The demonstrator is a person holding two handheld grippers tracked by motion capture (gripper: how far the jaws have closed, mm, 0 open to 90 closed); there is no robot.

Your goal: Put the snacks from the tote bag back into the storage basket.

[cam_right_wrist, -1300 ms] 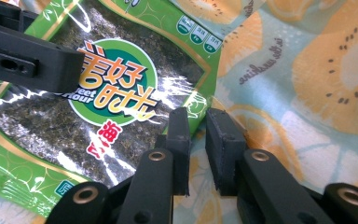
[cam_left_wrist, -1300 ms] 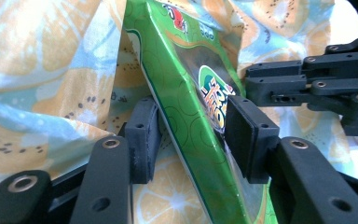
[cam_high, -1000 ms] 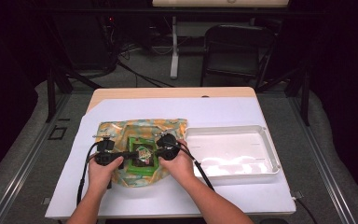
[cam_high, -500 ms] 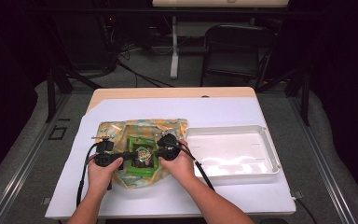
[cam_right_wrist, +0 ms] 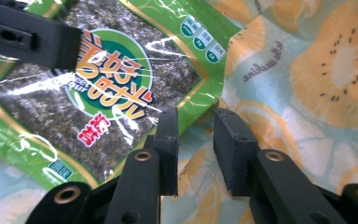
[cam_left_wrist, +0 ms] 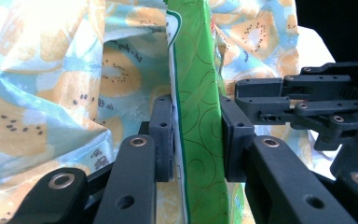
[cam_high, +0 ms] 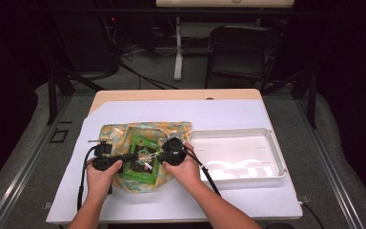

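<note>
A green seaweed snack packet (cam_high: pixel 143 175) lies on a kiwi-print cloth (cam_high: pixel 119 136) at the table's left middle. Both hands hold their grippers over it. My left gripper (cam_left_wrist: pixel 198 140) has just been closing; its pads press both sides of the packet (cam_left_wrist: pixel 196 70), which stands on edge between them. In the high view the left gripper (cam_high: pixel 132 159) reaches in from the left. My right gripper (cam_right_wrist: pixel 196 140) has just been opening; its jaws stand apart over the cloth (cam_right_wrist: pixel 335 70), beside a corner of the packet (cam_right_wrist: pixel 107 84), with nothing gripped. The right gripper (cam_high: pixel 155 153) comes from the right.
A white shallow tray (cam_high: pixel 276 157) sits to the right of the cloth, on a white sheet (cam_high: pixel 228 114) that covers the wooden table. A dark chair (cam_high: pixel 238 47) and stands are behind the table's far edge.
</note>
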